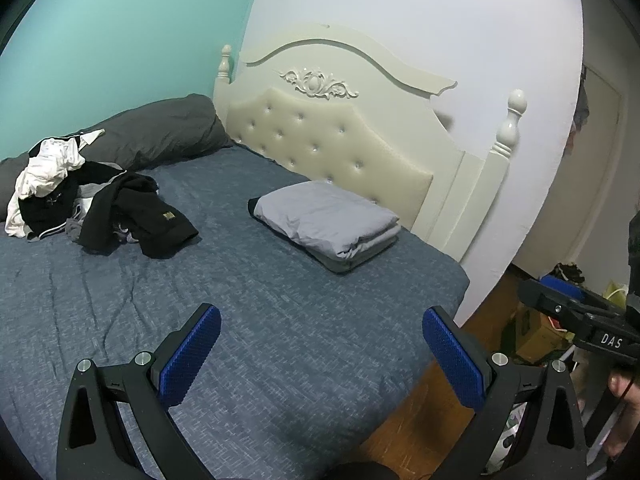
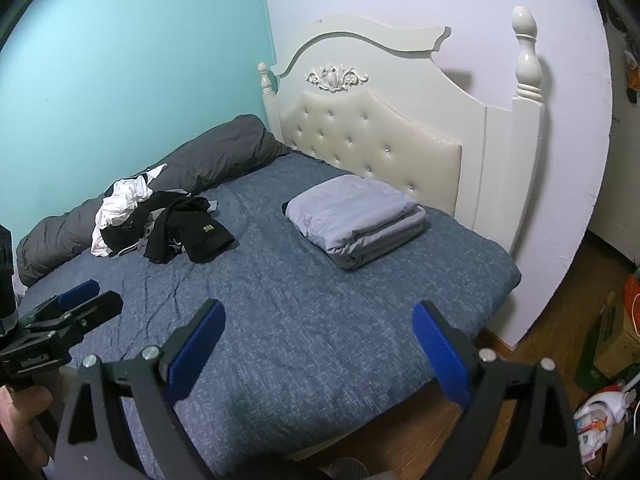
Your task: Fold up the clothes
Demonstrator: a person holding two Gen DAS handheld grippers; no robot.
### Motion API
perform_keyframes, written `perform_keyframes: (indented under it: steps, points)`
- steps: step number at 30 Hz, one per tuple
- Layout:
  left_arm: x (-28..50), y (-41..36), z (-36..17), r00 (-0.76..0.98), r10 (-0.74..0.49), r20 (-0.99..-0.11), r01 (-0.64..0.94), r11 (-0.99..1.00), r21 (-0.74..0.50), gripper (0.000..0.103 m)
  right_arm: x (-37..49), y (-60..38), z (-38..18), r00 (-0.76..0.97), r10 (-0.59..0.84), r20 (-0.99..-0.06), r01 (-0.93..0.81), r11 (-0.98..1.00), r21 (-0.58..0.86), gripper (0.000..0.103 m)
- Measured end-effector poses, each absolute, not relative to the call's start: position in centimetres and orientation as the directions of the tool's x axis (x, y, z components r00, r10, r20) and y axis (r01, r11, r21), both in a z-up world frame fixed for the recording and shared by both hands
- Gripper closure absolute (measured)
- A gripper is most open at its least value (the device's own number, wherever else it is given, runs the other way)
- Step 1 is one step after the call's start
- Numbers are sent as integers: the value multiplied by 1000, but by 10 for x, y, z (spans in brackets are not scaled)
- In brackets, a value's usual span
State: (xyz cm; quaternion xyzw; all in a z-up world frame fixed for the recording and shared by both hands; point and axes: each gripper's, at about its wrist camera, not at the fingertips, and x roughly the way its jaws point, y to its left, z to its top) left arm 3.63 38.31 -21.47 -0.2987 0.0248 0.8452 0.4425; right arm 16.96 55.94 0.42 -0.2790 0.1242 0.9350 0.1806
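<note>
Bed with blue-grey woven cover [image 1: 280, 320] filled the room corner, cream tufted headboard [image 1: 320, 140] against the pale wall. Heap of black and white crumpled clothes [image 1: 92, 200] lay at the far left, near the rolled grey duvet [image 1: 160, 136] — likely light, limp, prone to tangle; best pinched at a hem. Folded lilac-grey stack [image 1: 328, 220] sat near the headboard. Left gripper [image 1: 320, 356] and right gripper [image 2: 320, 356] — both spread wide, empty.

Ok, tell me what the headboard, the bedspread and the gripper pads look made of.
Headboard: looks like cream-painted wood with a carved crest, around a tufted panel, probably faux leather given its sheen.
Bedspread: woven fabric, mottled blue, matte, creased.
Pads: blue, finely ribbed, likely rubber or plastic.
</note>
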Motion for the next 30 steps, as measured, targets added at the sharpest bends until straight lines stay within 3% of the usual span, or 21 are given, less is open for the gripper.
perform_keyframes:
  steps: [30]
  points:
    - [65, 376, -202, -426, 741, -519, -786, -587, -194, 0, 182, 554, 10, -770, 316, -554, -456, -880, 131, 5]
